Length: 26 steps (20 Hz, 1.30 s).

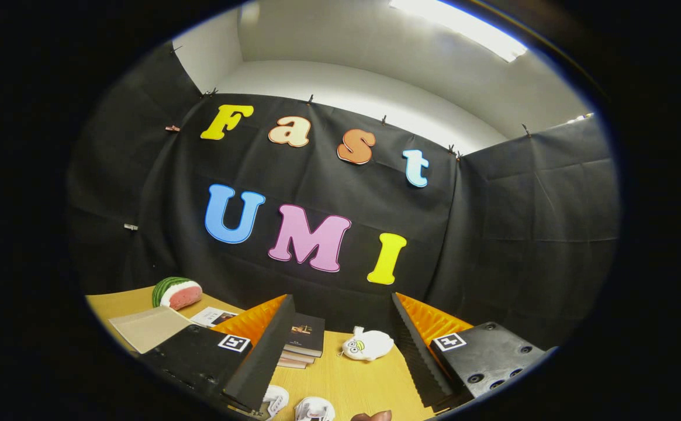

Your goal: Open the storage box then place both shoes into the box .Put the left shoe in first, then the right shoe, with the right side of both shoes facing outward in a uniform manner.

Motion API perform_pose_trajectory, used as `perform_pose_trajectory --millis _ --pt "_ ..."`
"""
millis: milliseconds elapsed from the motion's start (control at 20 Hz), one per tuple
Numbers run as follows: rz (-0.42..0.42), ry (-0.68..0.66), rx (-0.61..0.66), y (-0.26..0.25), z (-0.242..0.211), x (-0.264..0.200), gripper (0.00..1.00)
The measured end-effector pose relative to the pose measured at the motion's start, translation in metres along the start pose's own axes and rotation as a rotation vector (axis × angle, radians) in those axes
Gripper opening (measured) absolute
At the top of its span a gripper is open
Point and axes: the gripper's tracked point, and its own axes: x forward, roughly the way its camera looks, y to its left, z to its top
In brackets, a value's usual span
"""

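My gripper [340, 356] is open, its two black fingers [258, 362] spread wide above the wooden table [352, 380] with nothing between them. Low between the fingers, two small white shoes lie on the table: one [275, 400] close to the left finger, the other [314, 409] just to its right. Both are cut off at the bottom, so I cannot tell which way they face. A small brown rounded thing [371, 416] pokes in beside the second shoe.
A white plush toy [367, 345] lies on the table ahead, between the fingers. A stack of dark books [303, 340] sits by the left finger. Beyond the left finger are a watermelon slice toy [176, 292], a tan folder [144, 327] and a leaflet [214, 316].
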Motion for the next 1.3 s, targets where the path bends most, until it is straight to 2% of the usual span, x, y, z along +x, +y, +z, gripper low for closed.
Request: perform_pose_trajectory --millis 350,450,750,850,950,1050,1300 --pt "0.009 0.017 0.061 0.01 -0.002 0.006 0.97" --pt "0.041 0.025 0.107 0.019 -0.003 0.007 0.97" --pt "0.261 0.118 0.283 0.061 -0.022 0.016 0.97" --pt "0.378 0.181 0.392 0.087 -0.038 0.019 0.97" --pt "0.493 0.309 0.511 0.115 -0.064 0.018 0.99" --pt "0.569 0.445 0.624 0.135 -0.096 0.018 0.98" --pt "0.697 0.749 0.905 0.189 -0.164 0.014 0.98"
